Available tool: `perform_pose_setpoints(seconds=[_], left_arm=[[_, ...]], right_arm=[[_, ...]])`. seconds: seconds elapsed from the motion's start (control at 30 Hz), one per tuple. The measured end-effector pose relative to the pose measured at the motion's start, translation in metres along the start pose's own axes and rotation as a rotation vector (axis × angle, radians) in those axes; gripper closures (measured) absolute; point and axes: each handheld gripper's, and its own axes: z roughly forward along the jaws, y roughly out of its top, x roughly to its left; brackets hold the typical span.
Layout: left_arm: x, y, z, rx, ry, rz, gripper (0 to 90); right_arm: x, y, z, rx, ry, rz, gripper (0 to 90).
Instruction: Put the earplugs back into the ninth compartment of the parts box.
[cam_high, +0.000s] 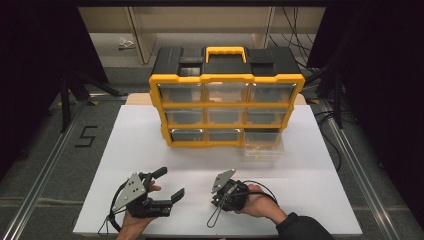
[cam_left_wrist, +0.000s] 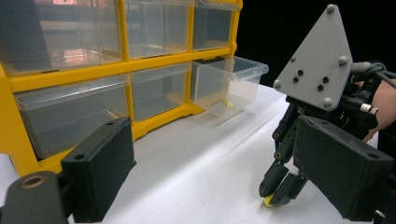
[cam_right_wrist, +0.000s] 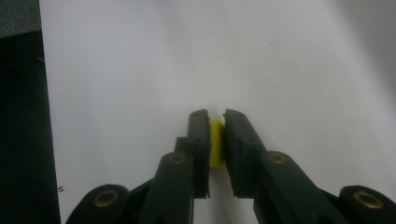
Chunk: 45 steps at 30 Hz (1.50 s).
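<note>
**Small yellow piece pinched on the bench by the right hand-held gripper**

The right hand-held gripper (cam_high: 223, 196) is pointed down at the white sheet (cam_high: 150, 150) that covers the bench, near its front edge. In the right gripper view its two black jaws are seen closed on a small yellow piece (cam_right_wrist: 215, 142) — the pads press on it from both sides, and the piece rests on the sheet. The same grip is seen from the side in the left gripper view, where the yellow piece (cam_left_wrist: 268, 201) peeks out under the closed tips of the right hand-held gripper (cam_left_wrist: 280, 189), just touching the sheet. What kind of part the piece is cannot be told.

The left hand-held gripper (cam_high: 169, 184) is held to the left of the right one, apart from it, with its jaws spread wide and nothing between them; its pads (cam_left_wrist: 100, 163) are clear of everything.

Behind both, at the far side of the sheet, a yellow-and-black parts organizer (cam_high: 226, 102) is stood upright with three rows of clear drawers. The bottom right drawer (cam_high: 263, 145) is pulled out — a small yellow thing (cam_left_wrist: 228, 103) is seen through its clear wall.
</note>
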Motion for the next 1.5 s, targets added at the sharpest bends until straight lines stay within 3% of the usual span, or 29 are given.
perform_pose_setpoints(seconds=[0.93,1.5], left_arm=[[0.0,0.0,0.0,-0.003,0.0,-0.001,12.1],[0.0,0.0,-0.001,-0.005,0.002,-0.003,12.0]], right_arm=[[-0.015,0.005,-0.04,-0.199,-0.091,0.078,81.4],[-0.028,0.002,-0.064,-0.33,-0.175,0.142,81.4]])
